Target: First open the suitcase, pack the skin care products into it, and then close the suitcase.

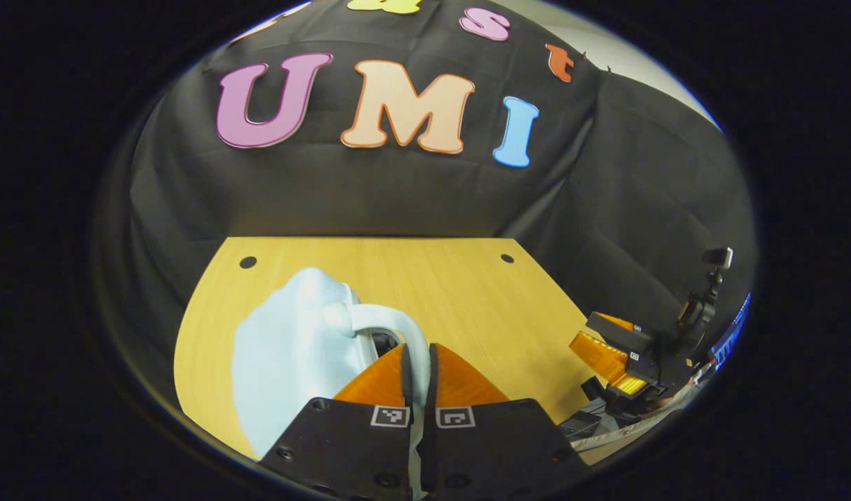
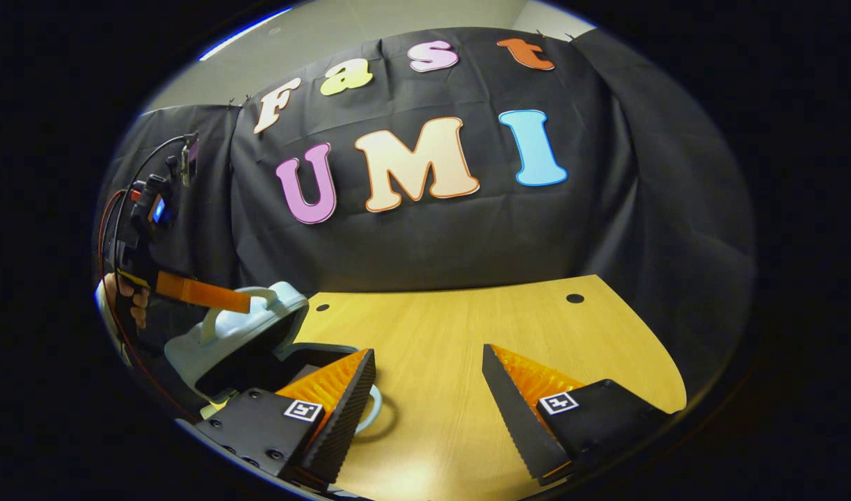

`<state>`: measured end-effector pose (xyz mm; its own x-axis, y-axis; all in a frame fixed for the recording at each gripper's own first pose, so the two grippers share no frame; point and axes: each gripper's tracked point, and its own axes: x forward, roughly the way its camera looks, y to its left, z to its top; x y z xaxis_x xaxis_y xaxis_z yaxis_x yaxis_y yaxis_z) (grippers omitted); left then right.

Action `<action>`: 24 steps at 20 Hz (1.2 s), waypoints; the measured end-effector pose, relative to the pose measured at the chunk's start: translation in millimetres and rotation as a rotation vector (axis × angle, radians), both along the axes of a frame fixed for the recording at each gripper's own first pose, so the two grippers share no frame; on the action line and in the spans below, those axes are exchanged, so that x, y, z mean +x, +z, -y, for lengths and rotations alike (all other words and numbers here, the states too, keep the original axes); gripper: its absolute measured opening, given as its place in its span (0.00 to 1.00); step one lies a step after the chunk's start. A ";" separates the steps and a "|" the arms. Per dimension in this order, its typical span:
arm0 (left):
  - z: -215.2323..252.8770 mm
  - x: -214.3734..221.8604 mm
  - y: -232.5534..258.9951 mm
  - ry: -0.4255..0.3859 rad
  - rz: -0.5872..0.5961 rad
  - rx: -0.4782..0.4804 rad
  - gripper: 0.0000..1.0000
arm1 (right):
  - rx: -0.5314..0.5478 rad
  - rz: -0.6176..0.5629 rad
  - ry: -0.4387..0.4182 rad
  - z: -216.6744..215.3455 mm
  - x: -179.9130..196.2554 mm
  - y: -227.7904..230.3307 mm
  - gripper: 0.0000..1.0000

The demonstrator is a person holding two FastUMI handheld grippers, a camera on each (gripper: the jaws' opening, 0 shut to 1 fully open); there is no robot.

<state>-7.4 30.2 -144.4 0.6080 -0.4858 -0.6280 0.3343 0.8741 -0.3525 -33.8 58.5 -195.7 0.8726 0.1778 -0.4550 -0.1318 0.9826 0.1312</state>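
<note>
Left gripper view: my left hand-held gripper (image 1: 417,372) is clamped on the handle (image 1: 390,323) of the pale suitcase (image 1: 293,355), holding its lid part-raised off the table (image 1: 467,292). My right hand-held gripper (image 2: 428,396) hangs spread wide, gripping nothing, ready for products.

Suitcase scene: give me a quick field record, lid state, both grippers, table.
suitcase: pale blue, on the wooden table, lid partly raised, dark gap below it
lid handle: pinched between the left gripper fingers
left gripper: shut on the handle, lifting the lid; held by a hand
right gripper: open, empty, over the table beside the suitcase
skin care products: not identifiable
</note>
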 end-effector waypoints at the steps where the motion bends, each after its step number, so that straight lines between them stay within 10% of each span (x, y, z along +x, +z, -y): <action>1: 6.5 -2.5 -6.8 -0.010 -0.016 0.004 0.00 | -0.002 -0.003 -0.006 5.5 -1.6 -0.7 0.97; 11: 63.1 -20.7 -73.3 -0.035 -0.124 0.056 0.00 | -0.033 -0.020 -0.037 55.1 -12.2 -2.7 0.97; 15: 88.5 -23.3 -68.7 -0.056 -0.089 0.069 0.19 | -0.036 -0.010 -0.047 72.1 -9.5 2.4 0.97; 18: 103.1 -8.8 -38.3 -0.046 0.038 0.075 0.73 | -0.034 0.015 -0.041 75.9 -3.2 14.6 0.97; 24: 96.8 21.5 43.2 0.089 0.372 0.067 0.87 | -0.027 0.176 -0.038 69.9 27.1 81.2 0.98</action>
